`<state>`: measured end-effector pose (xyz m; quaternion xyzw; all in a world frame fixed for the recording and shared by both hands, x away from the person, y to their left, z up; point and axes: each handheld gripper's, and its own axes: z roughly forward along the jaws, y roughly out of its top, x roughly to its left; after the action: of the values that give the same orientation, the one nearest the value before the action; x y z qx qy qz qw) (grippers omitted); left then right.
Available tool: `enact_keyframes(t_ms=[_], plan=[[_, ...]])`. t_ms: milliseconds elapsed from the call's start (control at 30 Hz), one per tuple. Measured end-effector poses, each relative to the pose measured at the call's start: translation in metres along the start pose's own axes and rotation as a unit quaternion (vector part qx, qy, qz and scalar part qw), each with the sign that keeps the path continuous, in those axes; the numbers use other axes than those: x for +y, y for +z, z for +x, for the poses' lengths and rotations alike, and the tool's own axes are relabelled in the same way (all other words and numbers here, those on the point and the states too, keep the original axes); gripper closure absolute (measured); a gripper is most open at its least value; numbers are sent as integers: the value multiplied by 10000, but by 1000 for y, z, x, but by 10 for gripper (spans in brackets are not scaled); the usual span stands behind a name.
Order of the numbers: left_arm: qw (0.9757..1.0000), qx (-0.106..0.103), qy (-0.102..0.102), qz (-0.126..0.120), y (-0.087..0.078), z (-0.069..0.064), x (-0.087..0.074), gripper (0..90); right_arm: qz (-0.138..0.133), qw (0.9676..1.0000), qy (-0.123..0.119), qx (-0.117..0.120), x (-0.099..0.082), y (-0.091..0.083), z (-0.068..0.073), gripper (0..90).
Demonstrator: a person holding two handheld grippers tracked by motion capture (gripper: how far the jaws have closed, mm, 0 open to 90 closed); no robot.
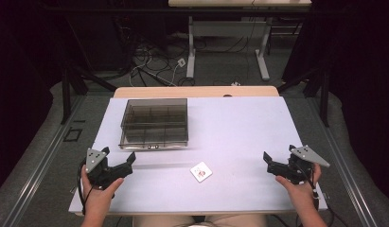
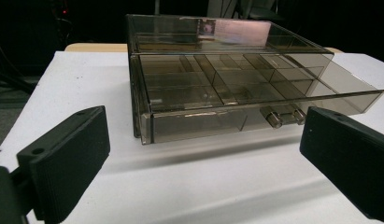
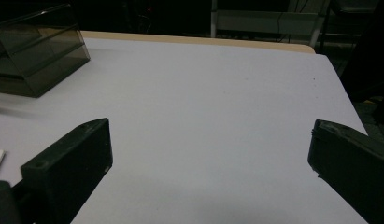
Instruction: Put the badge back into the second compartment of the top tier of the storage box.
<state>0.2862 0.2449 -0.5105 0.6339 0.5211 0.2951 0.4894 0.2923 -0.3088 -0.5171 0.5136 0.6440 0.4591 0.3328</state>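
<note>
Jaws on the left gripper (image 1: 128, 163) and right gripper (image 1: 269, 161) are spreading wide, holding nothing. The smoky plastic drawer box (image 1: 154, 123) is sitting on the desk (image 1: 239, 127), its drawer (image 2: 255, 105) poking out, and the small card (image 1: 201, 171) is waiting, untouched.

High view looks down the table (image 1: 239, 123); both tongs views skim low, sharing the box (image 2: 217, 79).

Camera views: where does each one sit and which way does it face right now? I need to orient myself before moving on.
High view: above the person's side, looking forward and down on the table; both forearms, left gripper and right gripper show.
Left gripper view: rides the left gripper, facing the smoky drawer box between its open jaws.
Right gripper view: rides the right gripper, facing bare table beyond its open jaws.
Shared: the drawer box and white table top appear in all three; the small card lies between the grippers.
</note>
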Motion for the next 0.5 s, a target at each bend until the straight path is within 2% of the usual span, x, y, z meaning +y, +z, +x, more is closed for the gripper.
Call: enact_keyframes(t_ms=[133, 167, 200, 267, 367, 400, 500], plan=[[10000, 0, -28, 47, 1, -2, 0, 20, 31, 10000, -11, -2, -1, 0, 1, 0], [10000, 5, -44, 63, 1, -2, 0, 20, -48, 10000, -21, -34, -1, 1, 2, 0], [9999, 12, -52, 89, 2, -2, 0, 20, 100, 9999, -8, -11, 0, -1, 3, 0], [9999, 23, -72, 149, 2, -2, -1, 21, 154, 9999, 4, 5, -1, 0, 5, 0], [9997, 36, -83, 214, 3, -3, 0, 20, 182, 9998, -20, 38, 0, 2, 5, 0], [9997, 51, -70, 249, 3, -4, 0, 20, 78, 10000, -40, 15, -1, 4, 5, 0], [9996, 32, -58, 277, 3, -6, 1, 20, 162, 9998, -83, 38, 1, 4, 5, 0]])
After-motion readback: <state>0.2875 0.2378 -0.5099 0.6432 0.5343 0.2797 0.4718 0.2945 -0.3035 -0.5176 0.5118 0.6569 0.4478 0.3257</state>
